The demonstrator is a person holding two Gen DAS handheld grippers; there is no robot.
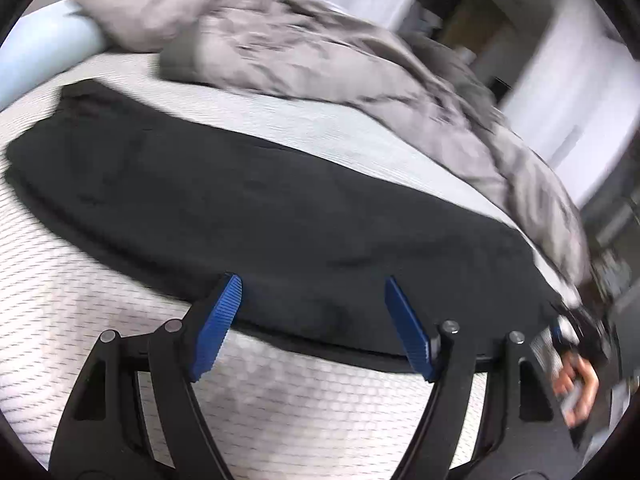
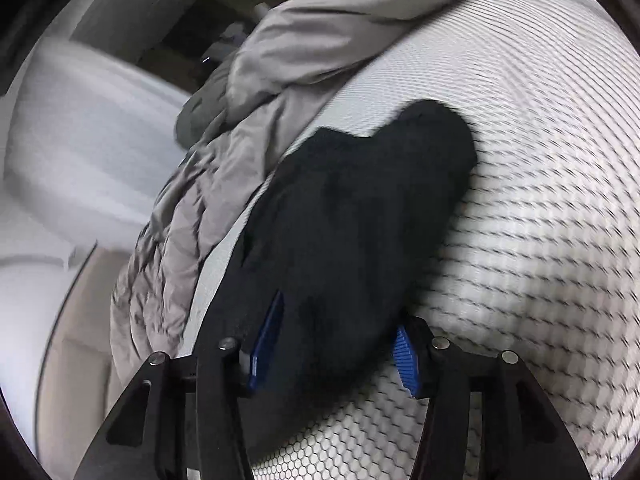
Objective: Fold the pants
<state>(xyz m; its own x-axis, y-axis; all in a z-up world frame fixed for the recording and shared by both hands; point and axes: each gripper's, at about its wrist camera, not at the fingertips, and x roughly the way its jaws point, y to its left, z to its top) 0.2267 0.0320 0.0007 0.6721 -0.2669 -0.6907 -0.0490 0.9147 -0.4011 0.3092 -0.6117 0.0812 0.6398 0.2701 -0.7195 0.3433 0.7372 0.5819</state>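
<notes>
Soft, even indoor light; both views motion-blurred, worst toward the strongly curved, dark fisheye edges

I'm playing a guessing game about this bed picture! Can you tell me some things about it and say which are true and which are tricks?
1. The pants are black. True.
2. The left gripper is squeezing the pants. False: it is open, with nothing between its fingers.
3. The right gripper has black cloth between its fingers. True.
4. The blanket is red. False: it is grey.
5. The pants lie on the floor. False: they lie on the white mattress.
</notes>
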